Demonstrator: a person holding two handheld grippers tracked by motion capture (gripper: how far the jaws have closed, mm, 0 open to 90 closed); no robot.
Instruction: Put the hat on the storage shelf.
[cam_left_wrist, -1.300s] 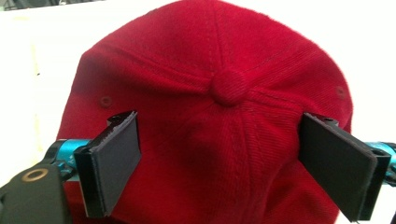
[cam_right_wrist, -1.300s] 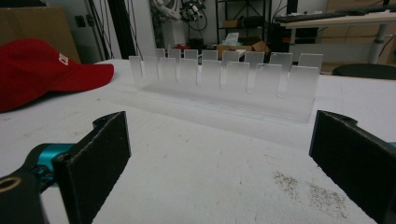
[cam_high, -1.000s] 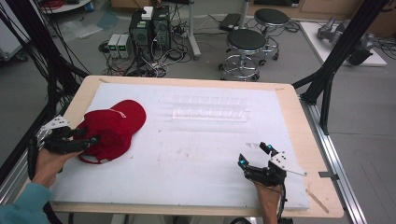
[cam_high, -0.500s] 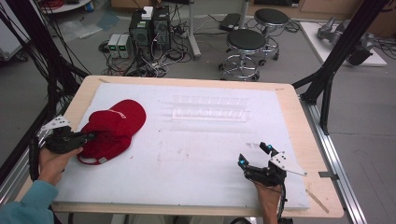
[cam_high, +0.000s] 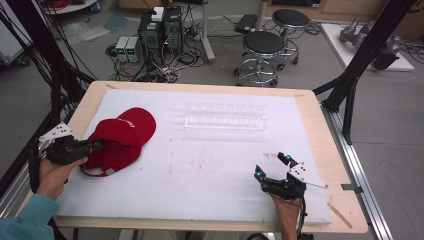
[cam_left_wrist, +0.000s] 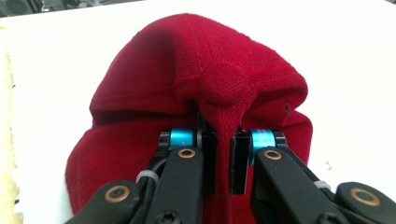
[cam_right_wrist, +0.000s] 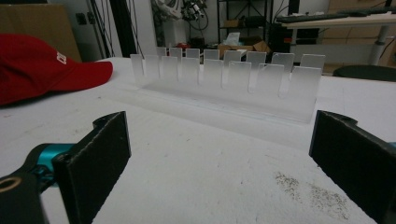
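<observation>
A red cap (cam_high: 121, 140) lies on the white mat at the left of the table. My left gripper (cam_high: 95, 145) holds the cap's rear edge. In the left gripper view a fold of the red cap (cam_left_wrist: 205, 79) is pinched between the two jaws of the left gripper (cam_left_wrist: 224, 161). My right gripper (cam_high: 272, 166) rests near the front right of the mat, jaws wide apart and empty. Seen from the right gripper (cam_right_wrist: 219, 163), the cap's brim (cam_right_wrist: 46, 70) lies far to the left.
A clear plastic rack with upright slots (cam_high: 224, 118) stands at the mat's middle back; it is ahead of the right gripper (cam_right_wrist: 224, 79). The white mat (cam_high: 210, 165) covers a wooden table (cam_high: 320, 130). Stools and computer gear stand on the floor beyond.
The left gripper has pulled back toward the table's left front corner, dragging the cap slightly that way. The right gripper has stayed in place.
</observation>
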